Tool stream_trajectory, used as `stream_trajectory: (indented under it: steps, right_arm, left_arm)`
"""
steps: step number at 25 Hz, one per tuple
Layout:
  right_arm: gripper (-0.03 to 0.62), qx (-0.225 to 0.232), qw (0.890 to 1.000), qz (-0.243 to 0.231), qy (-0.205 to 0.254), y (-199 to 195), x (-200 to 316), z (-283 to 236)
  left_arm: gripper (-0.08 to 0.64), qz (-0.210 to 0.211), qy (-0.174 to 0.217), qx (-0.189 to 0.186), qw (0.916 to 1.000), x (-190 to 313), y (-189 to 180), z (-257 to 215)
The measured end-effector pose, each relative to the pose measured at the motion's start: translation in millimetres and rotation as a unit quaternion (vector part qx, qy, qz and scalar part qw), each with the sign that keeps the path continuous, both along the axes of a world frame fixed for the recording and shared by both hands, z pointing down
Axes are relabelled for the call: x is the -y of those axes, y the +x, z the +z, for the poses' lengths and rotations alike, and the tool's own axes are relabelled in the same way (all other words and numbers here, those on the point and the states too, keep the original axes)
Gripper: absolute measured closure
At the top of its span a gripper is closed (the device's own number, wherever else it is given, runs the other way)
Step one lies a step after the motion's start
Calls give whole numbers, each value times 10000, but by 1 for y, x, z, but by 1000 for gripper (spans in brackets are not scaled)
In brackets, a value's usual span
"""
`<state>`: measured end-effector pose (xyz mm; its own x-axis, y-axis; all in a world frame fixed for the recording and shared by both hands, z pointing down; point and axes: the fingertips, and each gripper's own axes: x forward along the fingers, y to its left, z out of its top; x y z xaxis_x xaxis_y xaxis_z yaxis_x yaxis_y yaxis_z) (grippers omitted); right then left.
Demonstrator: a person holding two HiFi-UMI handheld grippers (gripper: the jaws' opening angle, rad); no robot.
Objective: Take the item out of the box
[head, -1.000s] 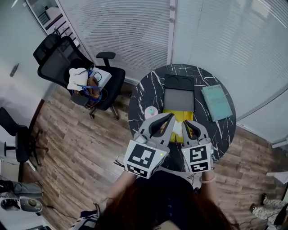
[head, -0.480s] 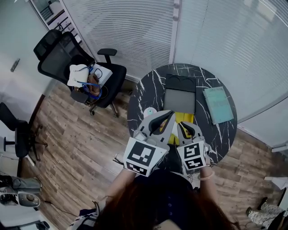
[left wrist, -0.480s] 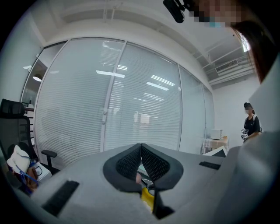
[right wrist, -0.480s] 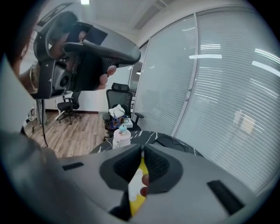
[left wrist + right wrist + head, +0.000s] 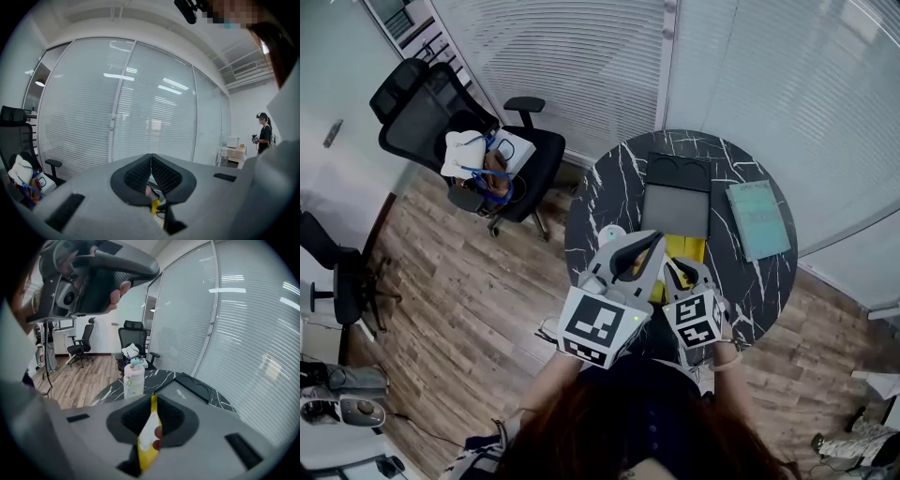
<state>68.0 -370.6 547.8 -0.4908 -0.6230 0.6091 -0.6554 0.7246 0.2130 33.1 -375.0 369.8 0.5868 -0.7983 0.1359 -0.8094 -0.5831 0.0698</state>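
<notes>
1. During the last second the right gripper (image 5: 155,404) has come a little nearer to the person and to the left gripper (image 5: 151,161); its jaws are clenched on the yellow packet (image 5: 148,439)
2. The left gripper's jaws are pressed together, with nothing between them
3. The packet is outside the open box (image 5: 677,211), just in front of it above the table (image 5: 592,202); the inside of the box looks bare
4. I judge the taking out almost complete: only setting the packet down remains
</notes>
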Motion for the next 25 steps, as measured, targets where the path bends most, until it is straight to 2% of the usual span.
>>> stream_trajectory:
  steps: [19,21,22,25]
  right_arm:
    - [565,-497,9968,-272,-566,2,6,79]
    - [549,-540,9960,-284,-647,1,5,86]
    - [521,-549,9957,-282,-691,1,5,88]
    - [518,-538,9951,-271,-788,0,4,95]
  left_arm:
    - [534,-7,-206,138,9997,13,5,20]
    - [534,-9,-248,141,9996,14,5,22]
    - [534,-5,-273,132,9995,14,5,23]
    - [534,23,-356,74,9993,14,6,26]
